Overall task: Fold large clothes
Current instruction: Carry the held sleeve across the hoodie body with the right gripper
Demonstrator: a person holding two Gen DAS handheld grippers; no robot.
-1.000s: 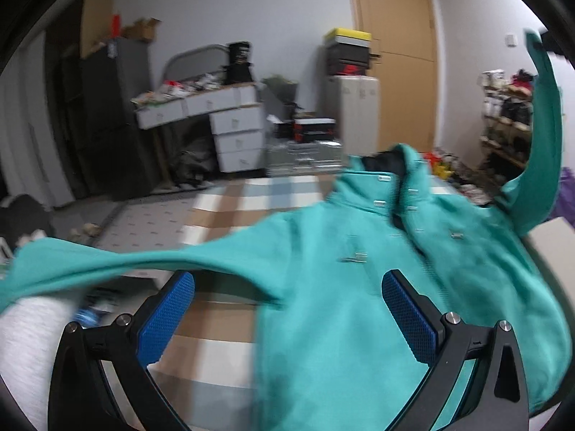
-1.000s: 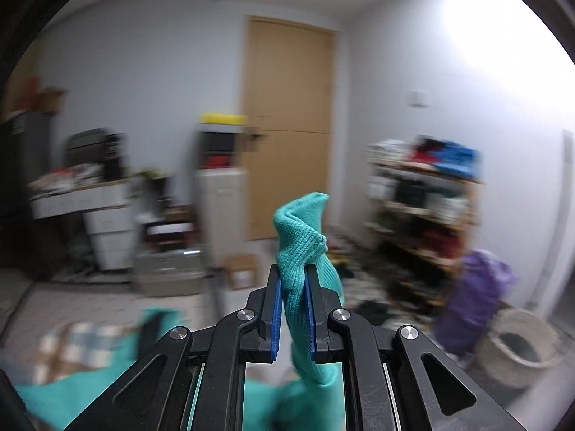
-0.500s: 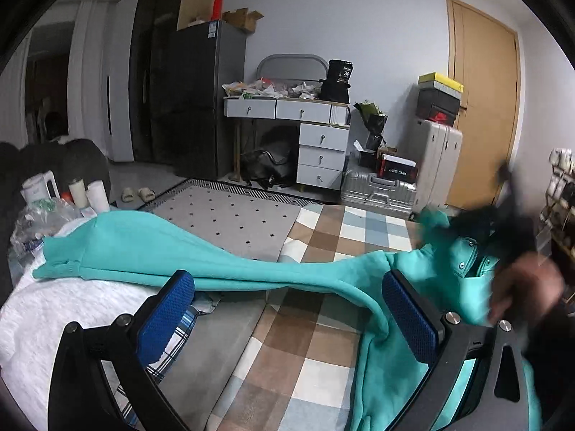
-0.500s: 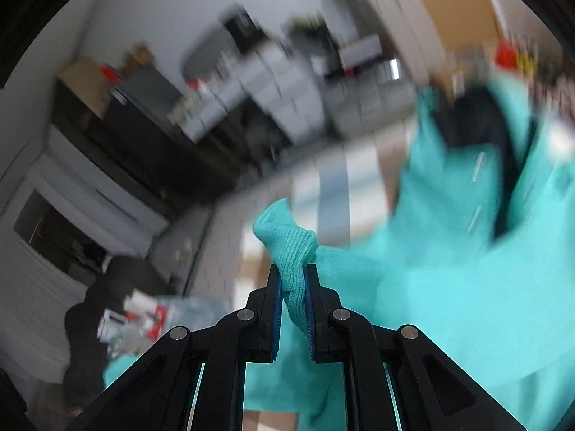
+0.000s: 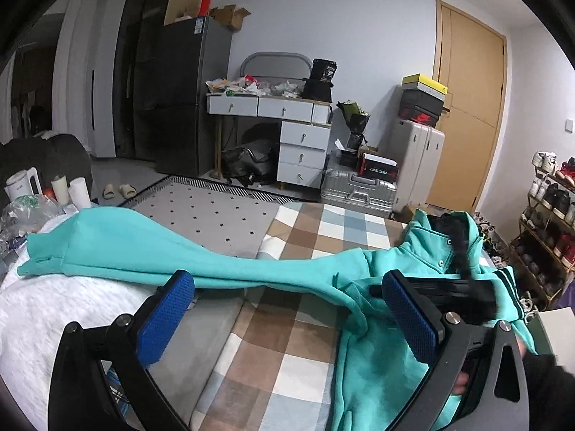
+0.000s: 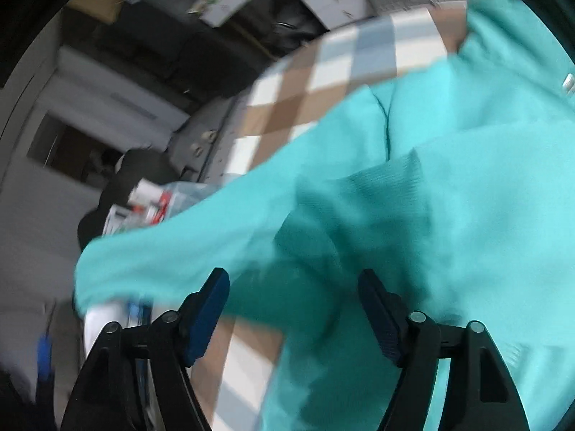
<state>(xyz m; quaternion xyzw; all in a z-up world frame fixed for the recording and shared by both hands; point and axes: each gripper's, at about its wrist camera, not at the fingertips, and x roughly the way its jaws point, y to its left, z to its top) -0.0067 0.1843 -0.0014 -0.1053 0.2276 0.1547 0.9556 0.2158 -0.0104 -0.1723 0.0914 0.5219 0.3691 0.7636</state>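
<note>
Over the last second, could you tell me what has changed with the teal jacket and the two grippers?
The right gripper swung down from high in the air, its jaws have just been opening, and it let go of the sleeve cuff, now lying on the teal jacket. The left gripper stayed open and empty; the other sleeve lies stretched out.

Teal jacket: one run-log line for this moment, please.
left gripper: open, empty | right gripper: jaws just opened, cuff released onto teal jacket | other sleeve: stretched out

Left wrist view. Centre: grey drawer unit (image 5: 303,133) with a cluttered top. Upper left: black refrigerator (image 5: 179,93). Right: wooden door (image 5: 467,115), white suitcase (image 5: 417,158), shoe rack (image 5: 550,208) at the edge. Lower centre: checked blanket (image 5: 287,323). Left edge: white kettle (image 5: 23,186).
</note>
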